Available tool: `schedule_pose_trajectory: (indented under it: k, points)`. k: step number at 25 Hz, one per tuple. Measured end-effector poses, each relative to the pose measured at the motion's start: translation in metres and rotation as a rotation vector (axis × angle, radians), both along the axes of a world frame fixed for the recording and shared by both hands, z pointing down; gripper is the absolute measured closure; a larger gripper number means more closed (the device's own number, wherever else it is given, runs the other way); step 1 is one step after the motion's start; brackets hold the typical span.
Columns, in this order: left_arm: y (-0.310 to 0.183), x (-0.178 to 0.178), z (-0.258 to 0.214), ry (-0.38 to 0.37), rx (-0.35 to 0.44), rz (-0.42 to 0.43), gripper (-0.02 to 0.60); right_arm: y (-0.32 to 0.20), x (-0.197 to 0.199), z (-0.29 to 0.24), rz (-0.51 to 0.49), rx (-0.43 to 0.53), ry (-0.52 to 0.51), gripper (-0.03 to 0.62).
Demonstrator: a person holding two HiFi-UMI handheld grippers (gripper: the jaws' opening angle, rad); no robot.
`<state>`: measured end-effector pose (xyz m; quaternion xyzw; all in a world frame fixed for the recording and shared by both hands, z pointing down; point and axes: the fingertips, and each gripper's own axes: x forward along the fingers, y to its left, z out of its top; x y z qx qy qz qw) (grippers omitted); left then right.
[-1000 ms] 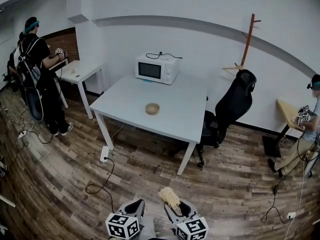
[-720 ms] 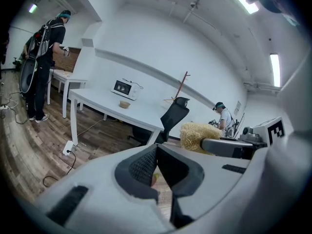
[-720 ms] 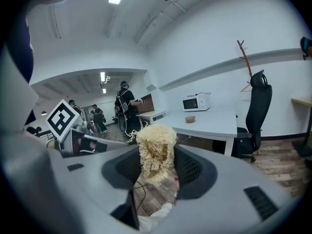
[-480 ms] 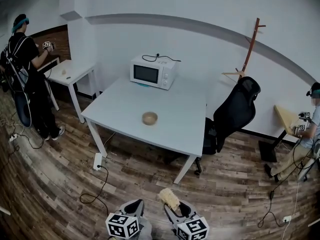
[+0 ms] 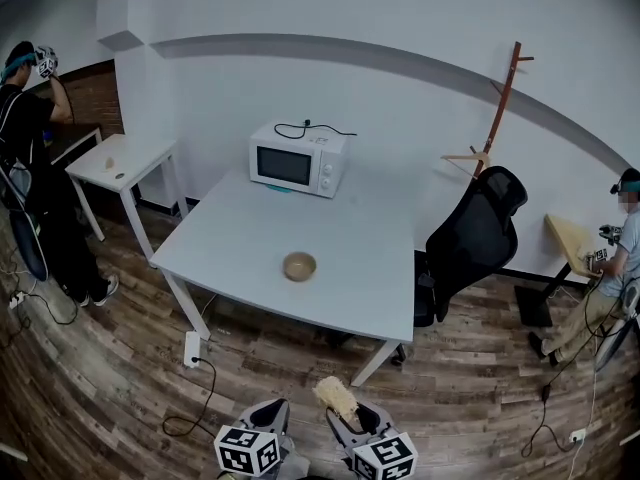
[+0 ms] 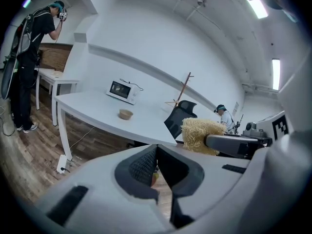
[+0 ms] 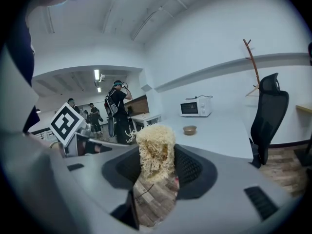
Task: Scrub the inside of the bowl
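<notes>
**Well short of the bowl, with the scrubber clamped in the right jaws**

From my seat, the right gripper (image 7: 156,168) is closed on a scrubber (image 7: 155,147), a straw-coloured, fibrous wad. Both ribbed pads press its sides, and its top stands up above the jaw tips. In the head view this gripper sits at the bottom edge of the frame, just right of centre, with the wad poking out in front of it.

The left gripper (image 6: 157,165) is fully closed with nothing in it. Its two pads meet edge to edge in its own view. In the head view it sits at the bottom edge just left of the other one. The two are close together but not touching.

Both grippers hang over the wood-plank floor (image 5: 250,363), well apart from the work.

The bowl (image 5: 299,266) is a small tan one. It stands upright on the white table (image 5: 370,268), towards the near edge, in the middle of the head view. Nothing touches it.

A microwave (image 5: 296,159) sits at the far left corner of that table. A black office chair (image 5: 470,230) is drawn up on its right side, and a wooden coat stand (image 5: 503,98) leans by the wall behind the chair.

At the upper left a person (image 5: 30,158) stands beside a small side table (image 5: 120,160). A second person (image 5: 622,258) sits at the right edge of the frame.
</notes>
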<state>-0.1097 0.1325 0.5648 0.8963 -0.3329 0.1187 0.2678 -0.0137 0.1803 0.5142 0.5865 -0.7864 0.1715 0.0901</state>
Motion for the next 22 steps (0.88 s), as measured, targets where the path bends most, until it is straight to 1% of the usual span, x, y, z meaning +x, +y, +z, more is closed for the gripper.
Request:
schedule_pose_trajectory:
  k: [4,11,18,22]
  points:
    - [-0.036,0.0,-0.005,-0.015,0.013,0.021,0.563,-0.038,-0.006,-0.003,0.009,0.01,-0.005,0.41]
    - [-0.091,-0.005,-0.008,-0.011,0.03,0.038,0.563,-0.093,-0.018,-0.002,0.021,0.03,-0.018,0.41]
    - [-0.136,-0.011,0.002,-0.018,0.011,0.039,0.563,-0.132,-0.012,0.007,0.076,0.019,-0.036,0.41]
    - [-0.161,-0.011,0.006,-0.023,0.005,0.028,0.563,-0.153,0.0,0.015,0.096,0.018,-0.034,0.41]
